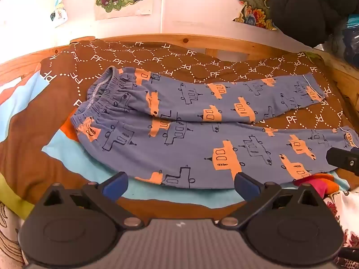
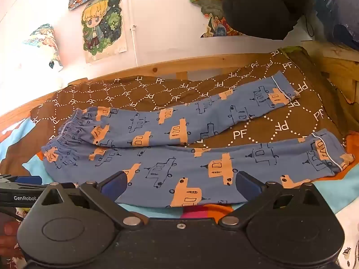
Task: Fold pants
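Blue pants (image 1: 184,134) printed with orange and outlined cars lie spread flat on the bed, waistband at the left, both legs running to the right and splayed apart at the cuffs. My left gripper (image 1: 180,185) hovers open over the near edge of the near leg, nothing between its blue fingers (image 1: 115,185). In the right wrist view the same pants (image 2: 170,148) fill the middle. My right gripper (image 2: 179,185) is open above the near leg's lower half, nothing held. The right gripper's tip shows at the right edge of the left wrist view (image 1: 343,160).
A brown bedspread (image 1: 139,60) with white PF lettering covers the bed, with a wooden frame (image 1: 224,42) behind it. A dark garment (image 2: 258,6) hangs at the upper right. Posters hang on the white wall. Colourful bedding lies along the near edge.
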A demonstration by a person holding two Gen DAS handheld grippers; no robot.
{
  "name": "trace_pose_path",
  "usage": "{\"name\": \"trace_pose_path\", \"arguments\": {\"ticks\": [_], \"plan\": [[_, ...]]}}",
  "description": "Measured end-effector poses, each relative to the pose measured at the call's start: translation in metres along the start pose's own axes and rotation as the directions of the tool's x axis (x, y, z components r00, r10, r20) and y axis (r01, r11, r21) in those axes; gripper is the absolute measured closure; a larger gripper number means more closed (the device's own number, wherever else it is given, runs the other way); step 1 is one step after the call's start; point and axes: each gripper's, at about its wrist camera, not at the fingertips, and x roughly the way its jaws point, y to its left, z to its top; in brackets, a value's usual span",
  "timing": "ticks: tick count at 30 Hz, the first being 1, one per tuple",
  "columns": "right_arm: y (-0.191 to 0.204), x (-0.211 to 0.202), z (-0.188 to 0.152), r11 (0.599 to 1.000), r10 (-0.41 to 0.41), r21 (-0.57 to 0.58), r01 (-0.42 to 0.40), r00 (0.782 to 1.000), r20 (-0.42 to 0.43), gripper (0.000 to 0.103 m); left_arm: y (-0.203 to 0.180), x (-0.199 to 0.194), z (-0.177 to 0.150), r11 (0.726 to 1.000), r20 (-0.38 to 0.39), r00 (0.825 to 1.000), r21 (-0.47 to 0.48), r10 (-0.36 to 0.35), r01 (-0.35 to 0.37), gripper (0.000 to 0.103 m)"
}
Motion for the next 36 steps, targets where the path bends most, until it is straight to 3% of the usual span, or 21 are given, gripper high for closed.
{"name": "trace_pose_path", "arguments": {"ticks": [36], "plan": [[-0.0016,0.0012,-0.0001,1.0,0.004,0.009,-0.004,1.0,-0.008,0.001,-0.0019,0.0032,0.0025,1.0,0.006,1.0,0.006,0.003,-0.003,0.0]]}}
